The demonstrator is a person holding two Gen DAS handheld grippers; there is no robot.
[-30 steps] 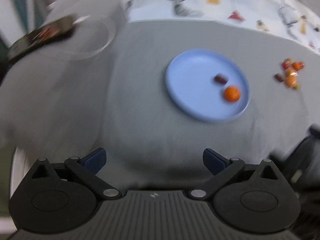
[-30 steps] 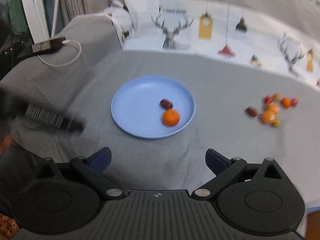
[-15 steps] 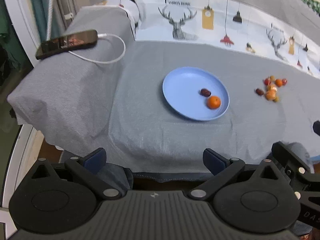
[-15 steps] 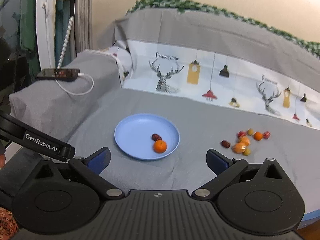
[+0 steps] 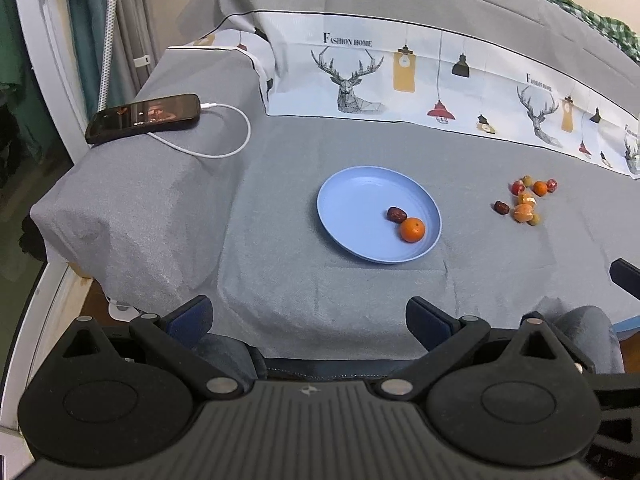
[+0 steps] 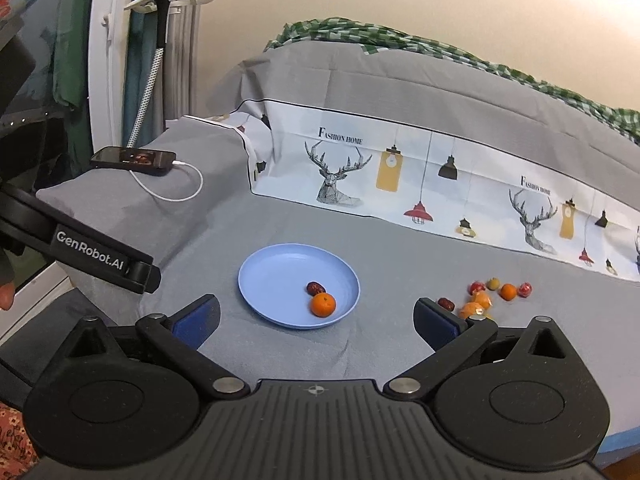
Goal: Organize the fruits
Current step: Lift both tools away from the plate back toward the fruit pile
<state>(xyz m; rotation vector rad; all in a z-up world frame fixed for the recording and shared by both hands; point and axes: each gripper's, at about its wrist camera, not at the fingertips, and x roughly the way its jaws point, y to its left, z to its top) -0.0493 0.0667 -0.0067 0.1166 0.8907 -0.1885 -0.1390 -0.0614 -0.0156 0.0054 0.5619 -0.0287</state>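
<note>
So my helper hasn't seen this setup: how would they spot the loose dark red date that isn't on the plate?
Start at the blue plate on the grey cloth, then look right to the small fruit cluster. The date lies at its plate-side edge, the only dark, oblong piece there.

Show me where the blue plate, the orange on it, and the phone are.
blue plate [image 5: 352, 200]: left wrist view, bare inner floor.
orange [image 5: 412, 229]: left wrist view, middle of its skin.
phone [image 5: 144, 118]: left wrist view, centre of screen.
</note>
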